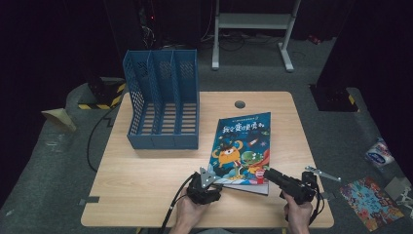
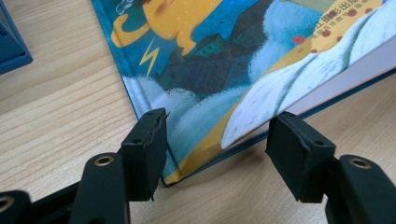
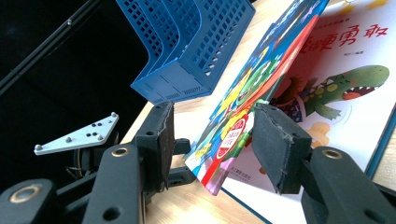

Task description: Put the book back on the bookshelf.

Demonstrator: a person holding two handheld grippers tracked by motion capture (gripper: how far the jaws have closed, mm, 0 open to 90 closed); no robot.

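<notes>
A picture book [image 1: 241, 146] with a colourful monster cover lies on the wooden table [image 1: 146, 185]. My left gripper [image 1: 210, 181] sits at the book's near left corner. In the left gripper view its jaws [image 2: 224, 140] stand open astride that corner of the book [image 2: 210, 60], one pad by the spine and the other clear of it. My right gripper [image 1: 269, 173] is at the near right corner. In the right gripper view the front cover [image 3: 252, 93] is lifted off the first page [image 3: 350, 93] and stands between the open jaws [image 3: 217, 140], leaning on one pad.
A blue three-slot file holder [image 1: 163, 105] lies on its back at the table's left, also seen as the blue file holder [image 3: 187, 56]. There is a cable hole [image 1: 239, 104] near the far edge. A white frame [image 1: 253, 29] stands behind. Papers [image 1: 370, 200] lie on the floor at right.
</notes>
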